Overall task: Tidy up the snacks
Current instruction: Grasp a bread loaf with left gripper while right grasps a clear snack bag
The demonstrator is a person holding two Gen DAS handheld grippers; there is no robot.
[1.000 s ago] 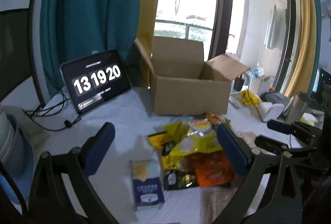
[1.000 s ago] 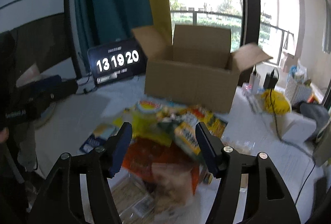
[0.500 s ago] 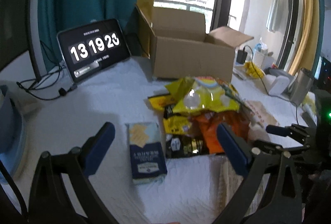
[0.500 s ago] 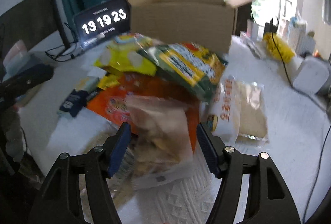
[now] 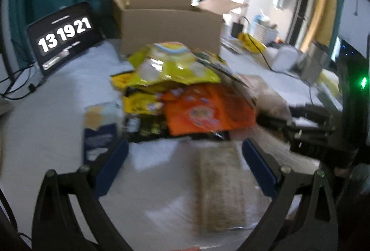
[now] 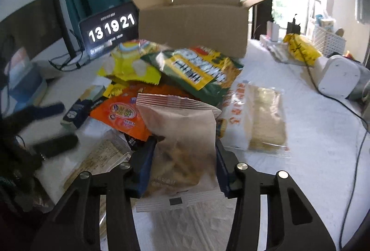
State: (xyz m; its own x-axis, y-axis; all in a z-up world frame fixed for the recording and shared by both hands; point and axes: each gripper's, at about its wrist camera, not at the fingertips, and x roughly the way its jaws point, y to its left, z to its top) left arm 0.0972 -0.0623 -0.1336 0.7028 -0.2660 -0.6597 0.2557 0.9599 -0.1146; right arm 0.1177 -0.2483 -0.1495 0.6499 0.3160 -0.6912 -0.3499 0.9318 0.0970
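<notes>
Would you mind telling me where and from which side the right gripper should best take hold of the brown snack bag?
Probably across the brown bag's lower body, from the near end: it lies lengthwise toward the right gripper, sealed top pointing at the box, and the jaws already flank its long edges. Its puffy middle should pinch in; the flat seals would likely slip.

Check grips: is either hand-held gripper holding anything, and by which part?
Right hand-held gripper straddles the brown snack pouch at mid-body; whether its fingers are clamped yet cannot be told. Left hand-held gripper is open and holds nothing.
</notes>
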